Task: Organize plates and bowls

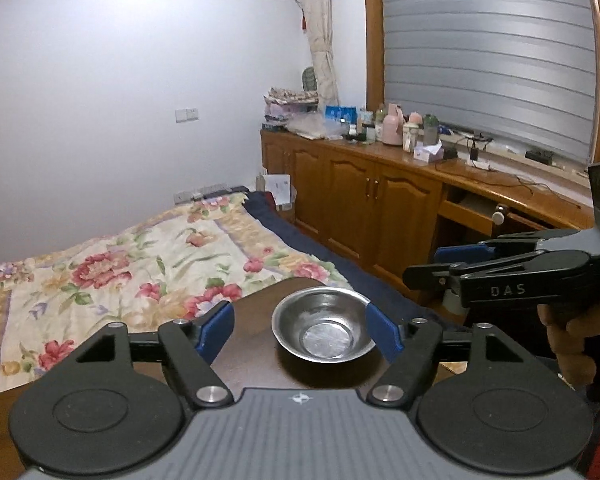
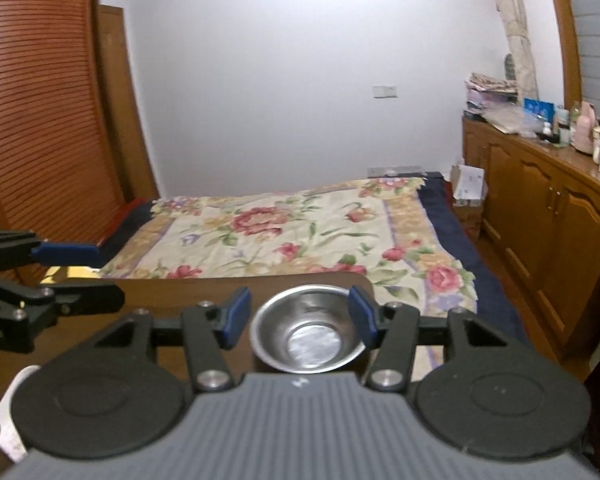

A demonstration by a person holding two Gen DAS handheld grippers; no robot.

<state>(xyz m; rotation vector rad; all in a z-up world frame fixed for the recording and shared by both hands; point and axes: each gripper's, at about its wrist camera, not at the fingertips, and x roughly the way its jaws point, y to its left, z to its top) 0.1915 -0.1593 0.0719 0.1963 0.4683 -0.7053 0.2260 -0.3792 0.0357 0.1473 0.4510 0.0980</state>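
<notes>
A small steel bowl stands upright near the far right corner of a dark brown table; it also shows in the right wrist view. My left gripper is open, its blue pads wide apart, the right pad near the bowl's rim. My right gripper is open, and the bowl sits between its blue pads; I cannot tell if they touch it. The right gripper also shows from the side in the left wrist view, and the left gripper in the right wrist view.
A bed with a floral cover lies just beyond the table's far edge. Wooden cabinets with bottles and boxes on top run along the right. A slatted wardrobe stands at the left. Something white lies at the table's near left.
</notes>
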